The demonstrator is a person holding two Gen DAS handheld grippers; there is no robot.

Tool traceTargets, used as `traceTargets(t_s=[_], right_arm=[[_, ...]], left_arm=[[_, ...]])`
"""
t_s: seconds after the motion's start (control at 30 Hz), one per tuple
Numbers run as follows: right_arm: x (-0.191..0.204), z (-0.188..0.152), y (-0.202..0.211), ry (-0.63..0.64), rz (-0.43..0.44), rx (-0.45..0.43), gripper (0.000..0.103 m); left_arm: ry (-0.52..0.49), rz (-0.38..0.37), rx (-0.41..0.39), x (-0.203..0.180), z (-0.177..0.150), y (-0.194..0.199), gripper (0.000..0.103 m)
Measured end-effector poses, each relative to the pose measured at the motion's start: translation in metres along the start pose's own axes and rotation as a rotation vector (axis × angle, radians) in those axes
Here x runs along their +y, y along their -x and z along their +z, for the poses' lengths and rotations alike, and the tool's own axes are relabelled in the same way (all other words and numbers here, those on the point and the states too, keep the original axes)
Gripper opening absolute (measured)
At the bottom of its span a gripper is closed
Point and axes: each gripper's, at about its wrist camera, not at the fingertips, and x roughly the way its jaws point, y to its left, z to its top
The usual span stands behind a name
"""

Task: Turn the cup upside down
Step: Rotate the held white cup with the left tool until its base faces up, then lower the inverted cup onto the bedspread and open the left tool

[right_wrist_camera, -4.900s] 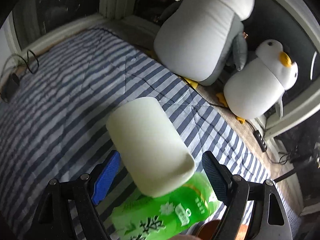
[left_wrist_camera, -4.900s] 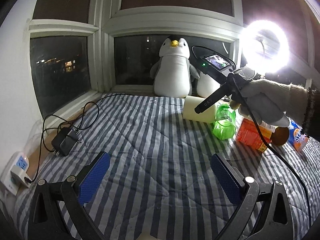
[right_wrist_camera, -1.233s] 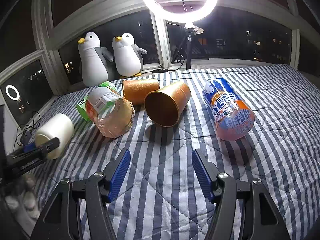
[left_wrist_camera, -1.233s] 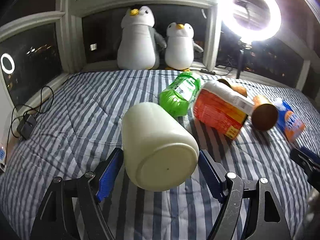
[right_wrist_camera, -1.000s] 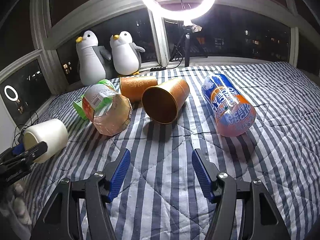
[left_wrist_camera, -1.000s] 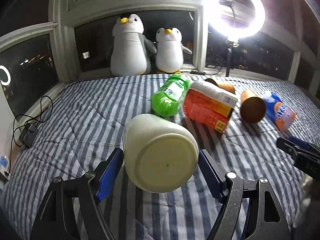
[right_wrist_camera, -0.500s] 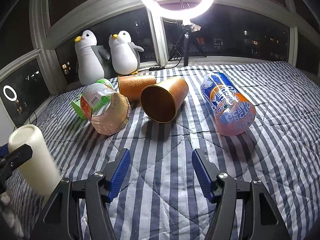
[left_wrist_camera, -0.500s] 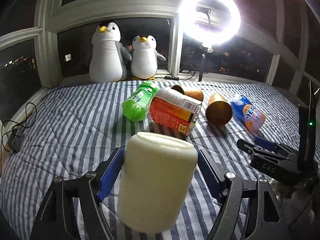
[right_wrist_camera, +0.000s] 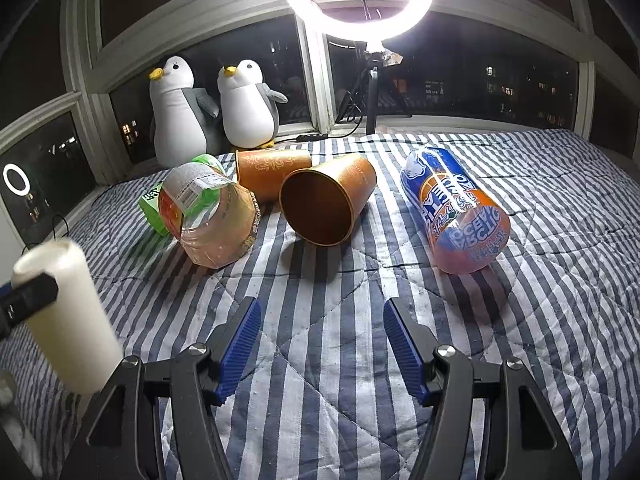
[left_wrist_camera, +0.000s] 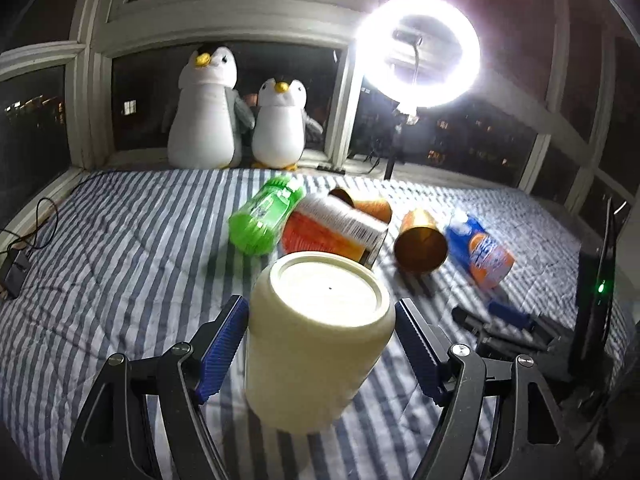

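A cream plastic cup (left_wrist_camera: 316, 344) stands upside down, closed base up, between the blue pads of my left gripper (left_wrist_camera: 322, 344), its mouth at the striped bedcover. The pads press its sides. The cup also shows at the left edge of the right wrist view (right_wrist_camera: 66, 316), with a left finger (right_wrist_camera: 28, 298) across it. My right gripper (right_wrist_camera: 322, 348) is open and empty over bare bedcover; it shows in the left wrist view (left_wrist_camera: 504, 326) to the right of the cup.
On the striped bedcover (right_wrist_camera: 540, 320) lie a green bottle (left_wrist_camera: 264, 214), an orange-labelled bottle (right_wrist_camera: 212, 220), two orange paper cups (right_wrist_camera: 326, 204) (right_wrist_camera: 272, 172) and a blue-orange bottle (right_wrist_camera: 456, 216). Two plush penguins (left_wrist_camera: 204, 116) and a ring light (left_wrist_camera: 418, 50) stand at the window. Cables (left_wrist_camera: 24, 240) lie left.
My left gripper has turned the cream cup from lying on its side to base-up, and has lowered it toward the bedcover. The right gripper has barely moved.
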Motion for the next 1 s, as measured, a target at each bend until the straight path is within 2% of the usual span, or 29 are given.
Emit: traceTargets(t_s=[0.13,0.3,1.0], right_arm=[[-0.001,0.0,0.001,-0.002,-0.004,-0.005,0.06],[0.001,-0.001,0.005,0.003,-0.016,-0.021,0.06],[0.005,-0.002,0.008,0.023,-0.051,-0.049,0.06]], left_arm=[[0.006,-0.005,-0.006,-0.001,-0.002,-0.008,0.078],[-0.007,0.011,0.023,-0.001,-0.012,-0.017,0.078],[-0.051,0.012,0.033,-0.003,-0.023,-0.014,0.078]])
